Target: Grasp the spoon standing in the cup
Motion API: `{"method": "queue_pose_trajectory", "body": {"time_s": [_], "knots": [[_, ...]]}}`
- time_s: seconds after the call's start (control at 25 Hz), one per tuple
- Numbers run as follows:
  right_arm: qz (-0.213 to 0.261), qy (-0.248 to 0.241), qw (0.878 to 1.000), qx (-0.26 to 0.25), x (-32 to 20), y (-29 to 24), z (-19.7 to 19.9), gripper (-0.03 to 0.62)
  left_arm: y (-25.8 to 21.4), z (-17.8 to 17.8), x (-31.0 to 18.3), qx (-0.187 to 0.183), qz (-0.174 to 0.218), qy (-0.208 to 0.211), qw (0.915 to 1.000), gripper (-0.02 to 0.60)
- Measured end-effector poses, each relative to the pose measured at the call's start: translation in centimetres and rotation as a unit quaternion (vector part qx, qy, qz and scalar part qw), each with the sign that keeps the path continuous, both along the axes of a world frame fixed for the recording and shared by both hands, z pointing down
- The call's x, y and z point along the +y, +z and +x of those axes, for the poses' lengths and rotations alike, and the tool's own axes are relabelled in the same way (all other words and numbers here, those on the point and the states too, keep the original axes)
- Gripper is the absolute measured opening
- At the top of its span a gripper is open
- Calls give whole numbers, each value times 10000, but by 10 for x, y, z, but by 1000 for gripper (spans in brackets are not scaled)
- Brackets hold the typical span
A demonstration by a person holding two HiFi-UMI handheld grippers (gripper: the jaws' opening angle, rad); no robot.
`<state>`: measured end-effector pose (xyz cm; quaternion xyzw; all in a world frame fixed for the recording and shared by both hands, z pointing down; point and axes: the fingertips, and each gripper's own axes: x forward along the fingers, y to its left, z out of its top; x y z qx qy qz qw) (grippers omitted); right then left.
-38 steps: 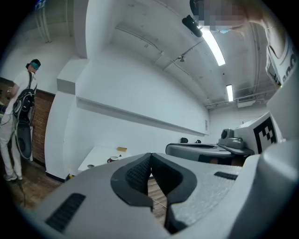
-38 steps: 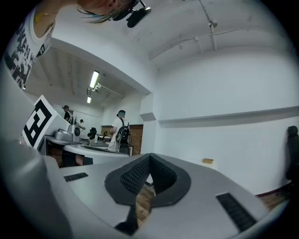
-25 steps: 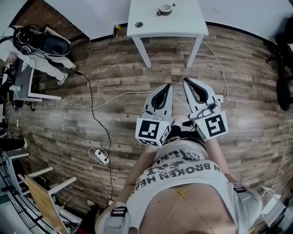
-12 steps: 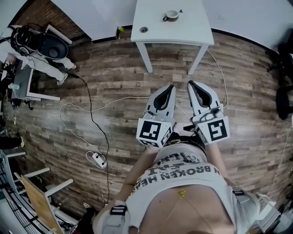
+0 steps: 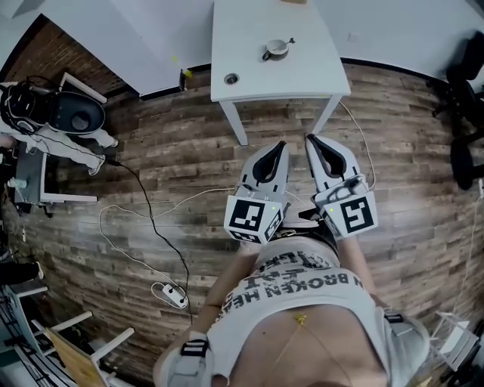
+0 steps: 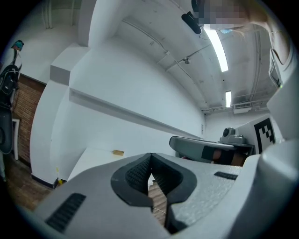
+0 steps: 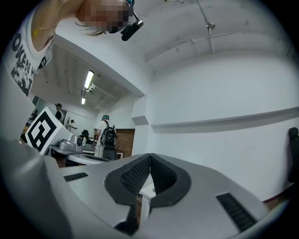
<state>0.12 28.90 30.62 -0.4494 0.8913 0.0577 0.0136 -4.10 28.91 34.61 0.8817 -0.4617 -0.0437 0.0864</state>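
A cup (image 5: 275,51) with a spoon (image 5: 285,42) standing in it sits on the white table (image 5: 253,23) at the top of the head view. Both grippers are held side by side over the wood floor, short of the table's near edge, pointing toward it. My left gripper (image 5: 281,144) is shut with nothing between its pads. My right gripper (image 5: 308,137) is shut and empty too. In the left gripper view the closed tips (image 6: 151,155) face the tabletop (image 6: 93,161). The cup is hidden in both gripper views.
A small round object (image 5: 231,78) lies near the table's front left corner. Cables and a power strip (image 5: 173,293) trail over the floor at the left. A dark round seat (image 5: 76,121) stands far left, black chairs (image 5: 463,155) at the right edge.
The table has drawn closer and lower in the head view. Both grippers have advanced toward it together, still shut and side by side.
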Motion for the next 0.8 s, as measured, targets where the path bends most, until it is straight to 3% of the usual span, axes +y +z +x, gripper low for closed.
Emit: {"method": "queue_pose_trajectory", "body": {"time_s": [0.4,0.8], "knots": [[-123,88,9999,59,-43,11,-47,8,13,-40,-43,-1,-183,209,9996,-2],[-307,275,9991,60,-65,21,-54,8,23,-57,-68,-48,-298,208,9993,-3]]}}
